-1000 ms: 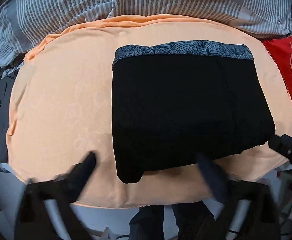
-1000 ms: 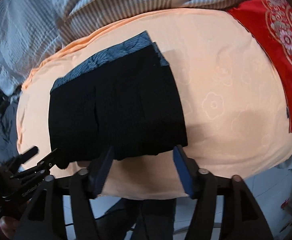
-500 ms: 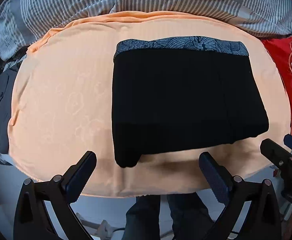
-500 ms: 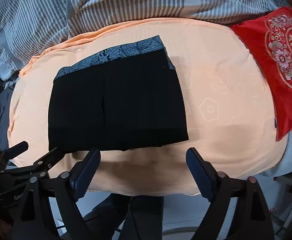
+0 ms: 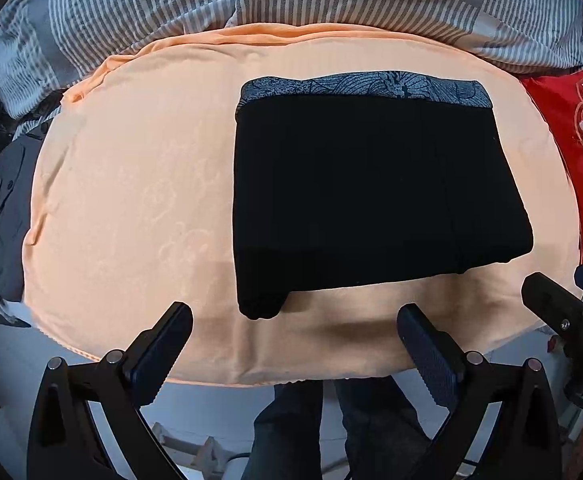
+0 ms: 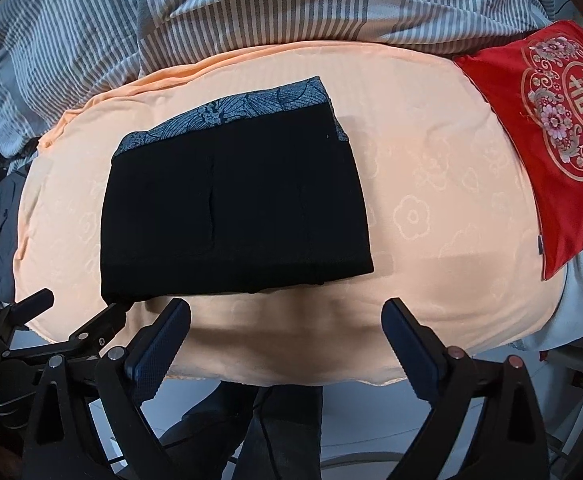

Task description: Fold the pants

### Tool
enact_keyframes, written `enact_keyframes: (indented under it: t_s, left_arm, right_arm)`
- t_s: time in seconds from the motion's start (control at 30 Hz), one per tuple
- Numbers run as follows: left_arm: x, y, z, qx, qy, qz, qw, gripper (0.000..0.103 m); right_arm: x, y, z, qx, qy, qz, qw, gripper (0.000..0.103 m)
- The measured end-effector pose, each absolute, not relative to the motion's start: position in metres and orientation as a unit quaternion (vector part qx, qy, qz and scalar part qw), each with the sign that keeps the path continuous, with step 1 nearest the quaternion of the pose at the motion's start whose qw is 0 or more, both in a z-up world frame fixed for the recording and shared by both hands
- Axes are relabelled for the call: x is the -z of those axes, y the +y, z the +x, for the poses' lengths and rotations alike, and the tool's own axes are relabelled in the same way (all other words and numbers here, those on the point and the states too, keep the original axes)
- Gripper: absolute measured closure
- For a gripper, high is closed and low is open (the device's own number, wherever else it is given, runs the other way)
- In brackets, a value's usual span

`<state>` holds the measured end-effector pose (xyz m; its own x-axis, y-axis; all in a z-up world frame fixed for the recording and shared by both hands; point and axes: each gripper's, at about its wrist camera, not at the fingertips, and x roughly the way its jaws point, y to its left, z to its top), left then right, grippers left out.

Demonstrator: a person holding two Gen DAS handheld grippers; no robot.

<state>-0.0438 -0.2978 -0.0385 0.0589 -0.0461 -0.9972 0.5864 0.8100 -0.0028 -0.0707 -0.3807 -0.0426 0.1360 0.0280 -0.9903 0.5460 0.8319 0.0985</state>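
Pants (image 5: 371,200) folded into a compact block, flat on the sheet (image 5: 131,200) just ahead of both tools. Left gripper (image 5: 295,344) spread wide, empty. Right gripper (image 6: 287,336) just opened wide, empty. Folding apparently done; next, probably only withdrawing, or smoothing the near left corner.

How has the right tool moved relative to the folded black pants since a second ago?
Yes: the right tool has backed off the folded black pants toward the peach cloth's near edge, its jaws just opening, empty.

The folded pants (image 5: 371,200) are black with a grey leaf-pattern band. The soft cloth under them (image 5: 131,200) is peach with pale flowers. The blanket (image 6: 251,8) has grey and white stripes. The square pillow (image 6: 551,128) is red with gold swirls and pink flowers.
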Motion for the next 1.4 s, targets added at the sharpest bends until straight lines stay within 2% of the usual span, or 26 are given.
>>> enact_keyframes:
  t_s: [1.4]
  left_arm:
    - [0.025, -0.290, -0.042, 0.217, 0.647, 0.182, 0.708, 0.000]
  right_arm:
    - [0.017, -0.360, -0.063, 0.180, 0.625, 0.199, 0.733, 0.006]
